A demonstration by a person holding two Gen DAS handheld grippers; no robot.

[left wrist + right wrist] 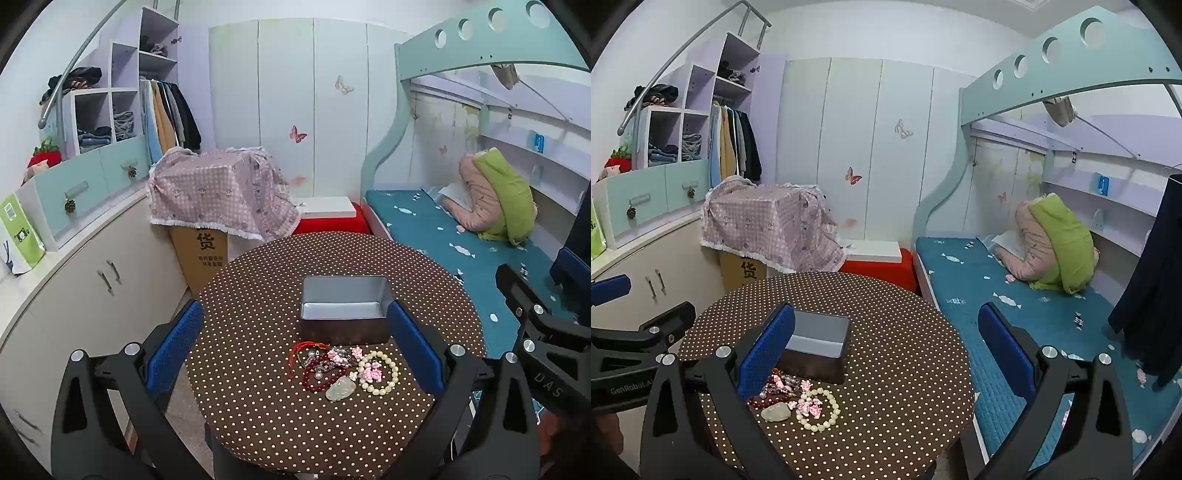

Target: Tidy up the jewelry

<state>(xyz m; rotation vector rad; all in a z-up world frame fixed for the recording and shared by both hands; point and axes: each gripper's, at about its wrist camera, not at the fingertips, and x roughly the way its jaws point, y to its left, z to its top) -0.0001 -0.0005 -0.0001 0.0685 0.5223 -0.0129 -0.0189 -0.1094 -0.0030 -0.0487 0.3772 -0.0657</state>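
A pile of jewelry lies on the round polka-dot table (258, 280): a cream bead bracelet (384, 384), a dark red bead bracelet (314, 382), a red cord (299, 349), pink charms (370, 371) and a pale jade pendant (341, 389). An open, empty metal tin (343, 306) stands just behind the pile. My left gripper (295, 347) is open, above the table, its fingers either side of the pile and tin. My right gripper (886, 354) is open, to the right of the pile (798, 400) and tin (816, 343); its left finger hides part of both.
A bed with a teal mattress (436, 229) is right of the table. A cardboard box under a checked cloth (218, 192) and a red stool (332, 221) stand behind it. White cabinets (88, 288) run along the left wall.
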